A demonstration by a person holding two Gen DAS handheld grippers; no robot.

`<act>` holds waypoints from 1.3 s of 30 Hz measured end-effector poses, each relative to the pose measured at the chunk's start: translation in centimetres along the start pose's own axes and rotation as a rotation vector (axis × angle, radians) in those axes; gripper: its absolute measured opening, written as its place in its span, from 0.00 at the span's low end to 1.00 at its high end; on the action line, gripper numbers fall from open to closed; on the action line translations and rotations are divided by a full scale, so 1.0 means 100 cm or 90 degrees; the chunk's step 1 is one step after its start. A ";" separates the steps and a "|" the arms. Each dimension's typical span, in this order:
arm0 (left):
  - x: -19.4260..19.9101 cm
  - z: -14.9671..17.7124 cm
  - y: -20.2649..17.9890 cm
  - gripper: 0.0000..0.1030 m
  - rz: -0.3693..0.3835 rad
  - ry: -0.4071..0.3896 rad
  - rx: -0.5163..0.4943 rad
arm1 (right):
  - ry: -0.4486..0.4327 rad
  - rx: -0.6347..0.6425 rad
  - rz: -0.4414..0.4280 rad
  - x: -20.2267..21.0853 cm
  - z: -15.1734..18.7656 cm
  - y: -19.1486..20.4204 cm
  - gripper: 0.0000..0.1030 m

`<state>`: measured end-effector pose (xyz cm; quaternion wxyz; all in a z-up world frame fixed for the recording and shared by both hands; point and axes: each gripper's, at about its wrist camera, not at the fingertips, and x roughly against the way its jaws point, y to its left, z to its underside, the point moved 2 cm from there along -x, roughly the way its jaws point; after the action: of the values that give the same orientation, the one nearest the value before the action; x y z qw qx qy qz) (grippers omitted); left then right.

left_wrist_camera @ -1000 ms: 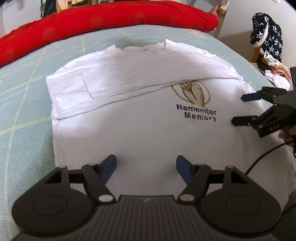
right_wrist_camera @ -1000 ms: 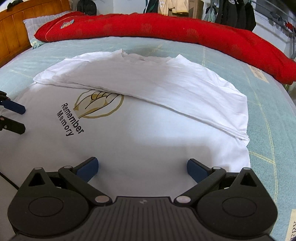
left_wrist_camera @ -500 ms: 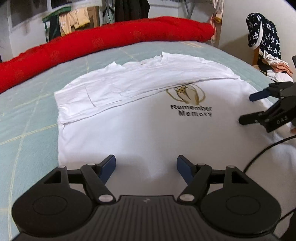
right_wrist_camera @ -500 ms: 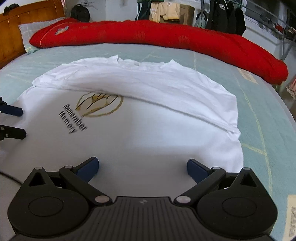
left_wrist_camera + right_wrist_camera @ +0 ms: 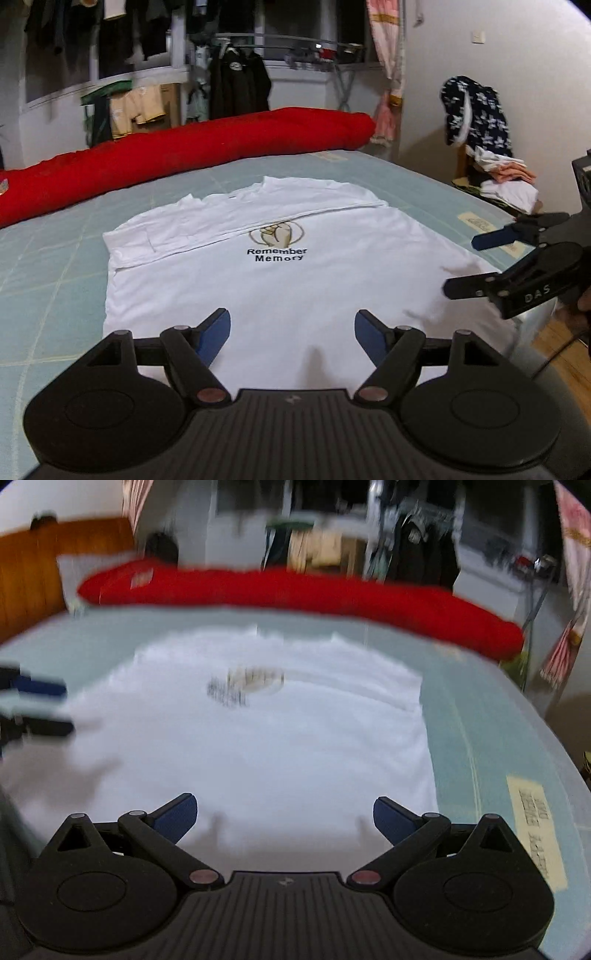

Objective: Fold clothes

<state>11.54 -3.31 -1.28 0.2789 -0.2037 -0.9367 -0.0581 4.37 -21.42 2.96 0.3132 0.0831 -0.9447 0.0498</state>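
Observation:
A white T-shirt [image 5: 280, 280] with a gold emblem and the words "Remember Memory" lies flat on the bed, its sleeves and top folded down across the chest. It also shows, blurred, in the right wrist view [image 5: 258, 731]. My left gripper [image 5: 291, 336] is open and empty over the shirt's near hem. My right gripper [image 5: 284, 816] is open and empty over the hem further along. It shows in the left wrist view [image 5: 465, 264] at the shirt's right edge. The left gripper shows in the right wrist view [image 5: 44, 709] at the far left.
The shirt lies on a pale green bed sheet [image 5: 55, 266]. A long red quilt roll [image 5: 184, 158] lies along the far side. A chair piled with clothes [image 5: 491, 177] stands right of the bed. A wooden headboard [image 5: 44, 572] is at the left. Clothes hang on racks behind.
Both grippers have pulled back and tilted up, so the room behind the bed now shows. Both jaws stay open and empty. The shirt has not moved.

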 end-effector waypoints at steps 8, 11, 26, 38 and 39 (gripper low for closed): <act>-0.019 0.055 0.011 0.73 -0.035 0.039 0.064 | 0.008 -0.052 0.005 -0.043 0.039 0.008 1.00; -0.003 0.064 0.010 0.74 -0.035 0.045 0.066 | 0.004 -0.059 0.001 -0.031 0.050 0.003 1.00; -0.003 0.064 0.023 0.75 -0.041 0.038 0.117 | -0.005 -0.028 -0.007 -0.009 0.073 -0.004 1.00; -0.040 0.018 0.063 0.75 -0.068 0.018 0.141 | -0.067 -0.119 -0.048 -0.017 0.042 -0.041 1.00; -0.047 0.018 0.072 0.75 -0.079 0.021 0.153 | -0.056 -0.129 -0.046 -0.023 0.044 -0.042 1.00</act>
<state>17.18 2.01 -5.38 0.3126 -0.1094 -0.9429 0.0342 4.45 -25.85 -1.75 0.2800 0.0875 -0.9541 -0.0608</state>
